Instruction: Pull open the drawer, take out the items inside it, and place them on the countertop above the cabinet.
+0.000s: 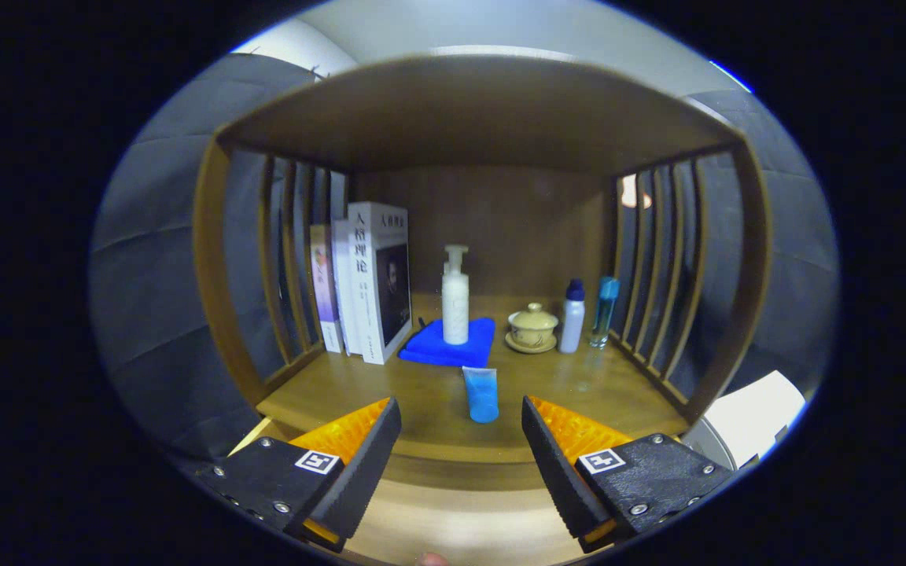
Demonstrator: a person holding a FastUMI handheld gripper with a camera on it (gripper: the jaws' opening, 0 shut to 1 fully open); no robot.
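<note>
Gripper view: the claw [461, 428] is open and holds nothing. A blue tube [481, 395] stands on the tabletop [579, 385], mid-frame just past the fingers. I cannot see inside the drawer.

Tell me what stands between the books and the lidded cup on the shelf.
In the gripper view, a white pump bottle stands on a blue cloth between the books and the lidded cup.

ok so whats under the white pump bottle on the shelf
The white pump bottle stands upright on a folded blue cloth, which lies on the wooden shelf. Whatever is beneath the cloth is covered. The gripper hangs in front, jaws open, a blue tube just ahead.
</note>
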